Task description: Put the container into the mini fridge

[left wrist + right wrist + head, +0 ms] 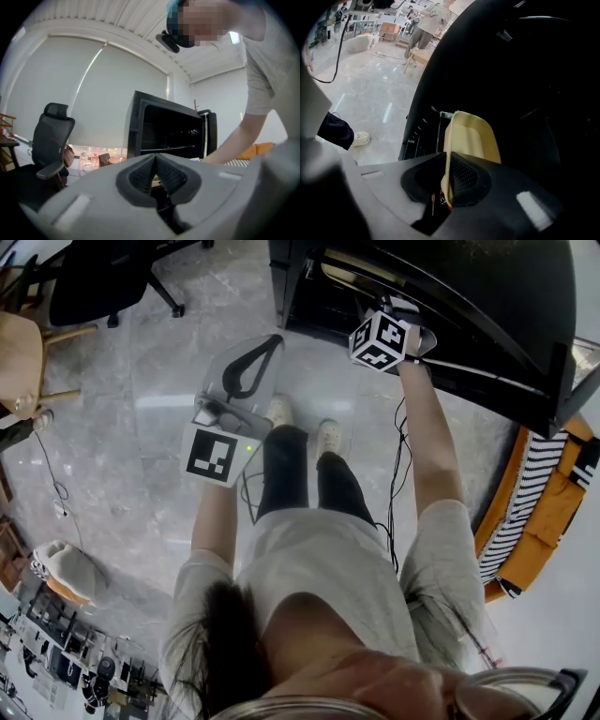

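Observation:
A pale yellow container (pixel 471 139) is pinched by its rim in my right gripper (pixel 446 172), which is shut on it. In the right gripper view the container points into the dark inside of the black mini fridge (pixel 520 84). From the head view, the right gripper's marker cube (pixel 382 339) sits at the open front of the mini fridge (pixel 450 306), and the container is hidden there. My left gripper (pixel 251 369) hangs over the floor left of the fridge, shut with nothing in it. The left gripper view shows the open fridge (pixel 168 133) ahead of the left gripper (pixel 155 159).
A black office chair (pixel 94 277) and a wooden chair (pixel 23 352) stand at the far left. An orange seat with a striped cushion (pixel 539 502) lies right of the fridge. Cables (pixel 401 456) trail beside my feet. Another person (pixel 426 21) stands far back.

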